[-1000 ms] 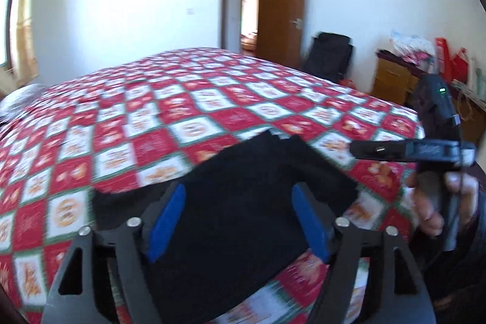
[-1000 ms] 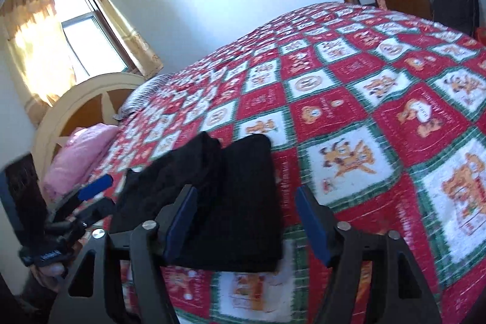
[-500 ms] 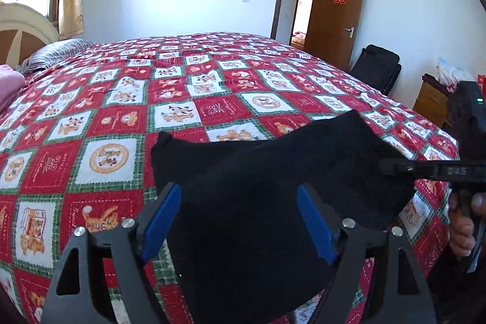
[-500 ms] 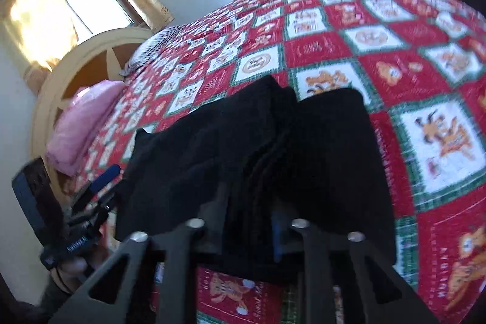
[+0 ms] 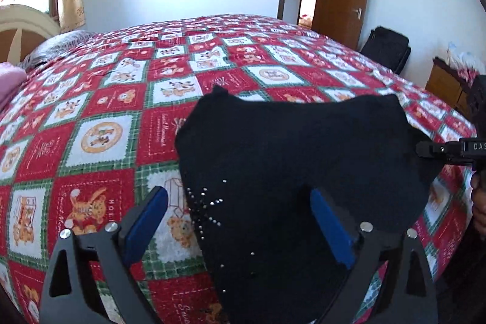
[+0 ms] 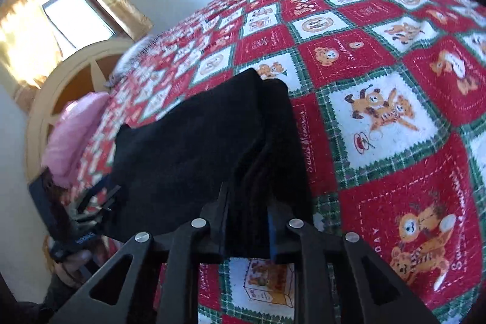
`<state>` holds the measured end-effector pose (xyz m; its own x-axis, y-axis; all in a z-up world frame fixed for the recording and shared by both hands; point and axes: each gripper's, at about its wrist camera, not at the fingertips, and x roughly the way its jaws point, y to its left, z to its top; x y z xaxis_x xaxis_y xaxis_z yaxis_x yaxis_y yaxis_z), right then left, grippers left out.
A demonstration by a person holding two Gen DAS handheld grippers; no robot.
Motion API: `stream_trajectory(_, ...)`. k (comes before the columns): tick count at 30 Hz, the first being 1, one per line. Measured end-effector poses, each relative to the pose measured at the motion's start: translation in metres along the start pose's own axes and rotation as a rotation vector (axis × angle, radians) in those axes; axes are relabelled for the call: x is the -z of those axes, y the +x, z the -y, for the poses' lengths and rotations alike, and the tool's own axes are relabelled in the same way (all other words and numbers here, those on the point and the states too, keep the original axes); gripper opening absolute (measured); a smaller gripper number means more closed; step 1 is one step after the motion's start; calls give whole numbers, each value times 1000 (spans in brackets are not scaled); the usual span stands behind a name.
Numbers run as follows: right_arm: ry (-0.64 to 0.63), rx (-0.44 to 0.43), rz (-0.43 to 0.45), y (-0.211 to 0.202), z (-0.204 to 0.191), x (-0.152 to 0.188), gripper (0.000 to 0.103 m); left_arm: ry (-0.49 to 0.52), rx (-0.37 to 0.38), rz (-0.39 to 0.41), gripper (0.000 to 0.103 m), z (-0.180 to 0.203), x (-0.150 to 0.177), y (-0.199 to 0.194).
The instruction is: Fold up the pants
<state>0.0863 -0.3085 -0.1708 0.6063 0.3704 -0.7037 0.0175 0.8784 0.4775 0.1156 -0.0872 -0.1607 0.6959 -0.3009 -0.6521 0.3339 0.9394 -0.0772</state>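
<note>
Your black pants [image 5: 297, 160] are lying folded on the red patchwork bedspread [image 5: 100, 117], near the close edge of the bed. Your left gripper [image 5: 240, 220] is spreading its blue pads [image 5: 145, 220] wide apart; the left one is over the quilt, the right one is over the fabric, and neither is pinching it. Your right gripper [image 6: 247, 230] is clamping a thick bunch of the pants' folded edge, though its jaws are easing open a touch.
</note>
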Motion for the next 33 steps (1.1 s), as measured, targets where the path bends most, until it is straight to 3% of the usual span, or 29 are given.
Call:
stream_trajectory(3, -72, 166, 121, -22, -14, -5, 42, 10, -46, 72, 97, -3, -8, -14)
stream_trajectory(4, -90, 198, 155, -27, -18, -6, 44, 6, -51, 88, 97, -5, -11, -16)
stream_trajectory(7, -185, 159, 237, -38, -45, -11, 47, 9, -66, 88, 99, -7, -25, -10)
stream_trajectory(11, -296, 9, 195, -14, -70, -22, 53, 35, -146, 50, 100, -7, -33, 13)
stream_trajectory(12, -297, 19, 182, -6, -71, -25, 53, 36, -142, 29, 100, -8, -34, 21)
stream_trajectory(15, -230, 175, 161, 22, -55, -39, 53, 21, -143, 14, 103, -14, -33, 34)
stream_trajectory(16, -170, 206, 107, 34, -37, -45, 53, 7, -131, 13, 103, -16, -32, 34)
stream_trajectory(18, -104, 182, 67, 40, -15, -44, 56, -16, -122, 15, 103, -16, -31, 30)
stream_trajectory(21, -72, 163, 83, 23, -7, -36, 57, -25, -109, 32, 103, -13, -26, 15)
stream_trajectory(25, -147, 179, 124, -7, -22, -16, 57, -33, -69, 51, 103, -5, -13, -9)
stream_trajectory(28, -187, 140, 79, -12, -28, 2, 57, -5, -66, 52, 103, 3, -5, -16)
stream_trajectory(33, -202, 172, 33, -10, -17, 20, 57, 18, -72, 14, 103, 7, 8, -4)
